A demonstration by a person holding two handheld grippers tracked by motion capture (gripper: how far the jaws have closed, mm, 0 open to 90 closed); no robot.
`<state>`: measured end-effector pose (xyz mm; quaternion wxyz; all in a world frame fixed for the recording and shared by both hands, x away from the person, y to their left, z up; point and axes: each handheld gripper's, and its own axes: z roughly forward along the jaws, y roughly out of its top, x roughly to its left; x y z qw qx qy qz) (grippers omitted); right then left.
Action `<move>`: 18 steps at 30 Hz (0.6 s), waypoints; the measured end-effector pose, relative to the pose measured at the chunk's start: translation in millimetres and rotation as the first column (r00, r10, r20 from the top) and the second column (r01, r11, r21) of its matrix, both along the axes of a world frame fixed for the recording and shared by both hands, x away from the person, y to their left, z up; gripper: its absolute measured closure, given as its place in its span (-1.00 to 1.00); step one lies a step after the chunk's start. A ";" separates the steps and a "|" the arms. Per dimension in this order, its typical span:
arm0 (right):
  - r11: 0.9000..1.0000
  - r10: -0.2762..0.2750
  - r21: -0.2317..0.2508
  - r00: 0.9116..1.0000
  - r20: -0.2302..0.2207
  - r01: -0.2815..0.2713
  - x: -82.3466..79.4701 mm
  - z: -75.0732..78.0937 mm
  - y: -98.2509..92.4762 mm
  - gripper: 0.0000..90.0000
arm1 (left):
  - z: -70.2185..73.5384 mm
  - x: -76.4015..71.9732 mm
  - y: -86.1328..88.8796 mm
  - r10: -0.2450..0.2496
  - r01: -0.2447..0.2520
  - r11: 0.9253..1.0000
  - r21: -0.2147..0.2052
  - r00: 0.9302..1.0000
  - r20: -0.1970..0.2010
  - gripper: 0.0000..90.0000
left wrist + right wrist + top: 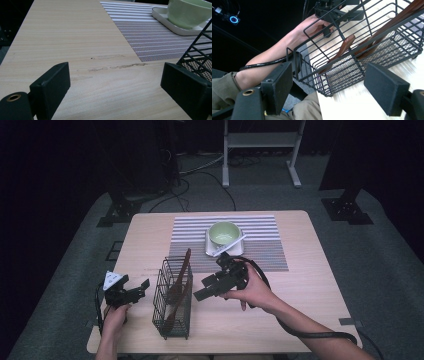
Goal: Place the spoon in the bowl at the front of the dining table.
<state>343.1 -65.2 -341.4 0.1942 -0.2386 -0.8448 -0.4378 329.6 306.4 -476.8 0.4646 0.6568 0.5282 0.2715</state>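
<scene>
Lower centre of the high view, the wire basket (172, 302) stands on the counter (310, 285), two brown utensils (179, 285) inside, their lower ends hard to make out. Both claws, left (140, 287) and right (202, 289), gape wide, empty.

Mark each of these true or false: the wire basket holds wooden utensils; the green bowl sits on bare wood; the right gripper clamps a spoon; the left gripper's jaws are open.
1. The wire basket holds brown wooden utensils. True.
2. The green bowl sits on bare wood. False: it stands on a small white tray on the striped placemat.
3. The right gripper clamps a spoon. False: its jaws are open with nothing between them.
4. The left gripper has open jaws. True: they hold nothing.
</scene>
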 end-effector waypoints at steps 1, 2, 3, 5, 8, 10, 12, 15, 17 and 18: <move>1.000 0.002 -0.002 1.000 -0.003 -0.002 0.4 0.5 1.7 -0.50 | -0.1 0.0 0.0 0.000 0.000 1.000 0.001 1.000 0.001 -0.82; 1.000 0.002 -0.007 1.000 -0.002 -0.002 0.9 0.8 3.2 -0.49 | -0.1 -0.1 -0.1 0.000 0.000 1.000 0.001 1.000 0.001 -0.82; 1.000 0.003 -0.011 1.000 -0.005 -0.004 1.8 1.2 5.3 -0.49 | 0.0 -0.1 0.0 -0.001 0.001 1.000 0.003 1.000 0.000 -0.82; 1.000 0.007 -0.018 1.000 -0.004 -0.007 2.8 1.9 8.9 -0.48 | 0.0 -0.2 -0.2 -0.001 0.001 1.000 0.003 1.000 0.000 -0.82; 1.000 0.010 -0.026 1.000 0.002 -0.010 3.7 2.8 13.8 -0.48 | 0.0 -0.1 -0.2 -0.001 0.001 1.000 0.003 1.000 0.000 -0.82; 0.999 0.013 -0.032 1.000 0.002 -0.013 4.4 3.4 17.5 -0.42 | 0.0 -0.2 0.0 -0.002 0.002 1.000 0.003 1.000 0.000 -0.82; 0.999 0.016 -0.036 1.000 -0.002 -0.016 5.3 3.4 20.6 -0.42 | -0.1 -0.1 0.0 -0.001 0.001 1.000 0.001 1.000 0.001 -0.82; 0.999 0.015 -0.046 1.000 0.000 -0.015 6.8 3.1 24.6 -0.42 | 0.0 -0.1 0.0 -0.001 0.001 1.000 0.001 1.000 0.002 -0.82; 0.998 0.014 -0.055 1.000 0.002 -0.014 8.2 2.5 27.4 -0.41 | 0.0 -0.1 0.0 0.000 0.000 1.000 0.001 1.000 0.001 -0.82; 0.998 0.012 -0.058 1.000 0.000 -0.012 8.7 2.4 28.2 -0.38 | -0.1 0.0 -0.1 0.000 0.000 1.000 -0.001 1.000 0.002 -0.82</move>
